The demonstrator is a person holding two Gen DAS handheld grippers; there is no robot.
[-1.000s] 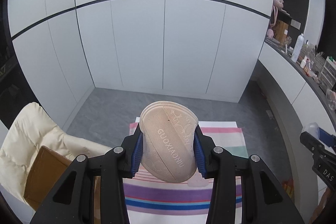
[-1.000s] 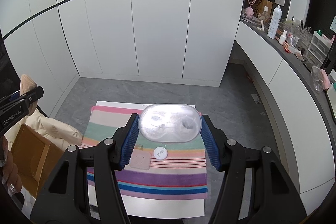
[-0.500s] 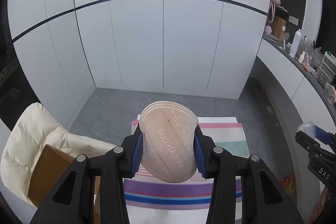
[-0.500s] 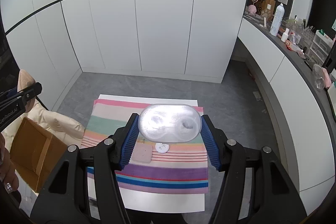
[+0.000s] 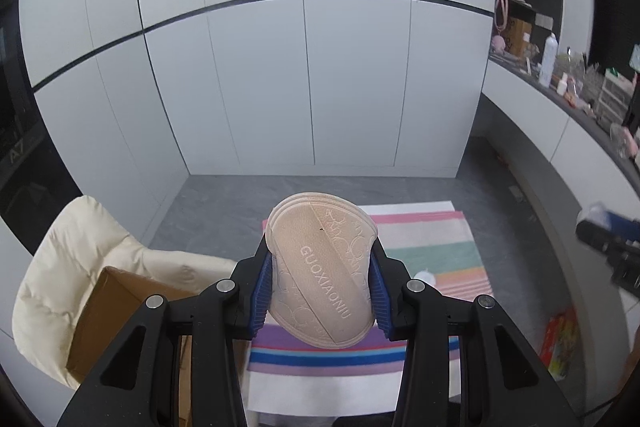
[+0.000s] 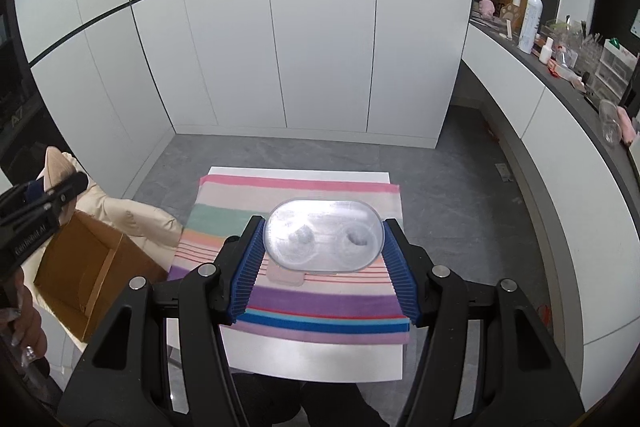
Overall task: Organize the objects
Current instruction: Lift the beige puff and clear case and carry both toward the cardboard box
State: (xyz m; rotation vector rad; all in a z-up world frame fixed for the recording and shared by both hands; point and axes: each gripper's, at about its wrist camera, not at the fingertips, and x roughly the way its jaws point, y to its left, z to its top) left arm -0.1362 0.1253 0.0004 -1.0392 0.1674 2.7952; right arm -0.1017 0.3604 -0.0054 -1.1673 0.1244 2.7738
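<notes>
Left tool [image 5: 322, 281] gripping insole [image 5: 322, 273], right tool [image 6: 324, 253] clamping clear case [image 6: 324, 235] (slick); risking slipping toward six o'clock.

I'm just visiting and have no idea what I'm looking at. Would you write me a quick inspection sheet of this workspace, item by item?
Surface: a white table covered by a striped cloth.
Job's things: a beige insole stamped GUOXIAONIU and a clear oval case, both held above the cloth; an open cardboard box on a cream chair.
Clutter: a small pink pad on the cloth, partly hidden.
Grippers: left gripper shut on the insole; right gripper shut on the case.
Cables: nothing seen.
Surroundings: white cabinet doors, grey floor, a counter crowded with bottles.
</notes>
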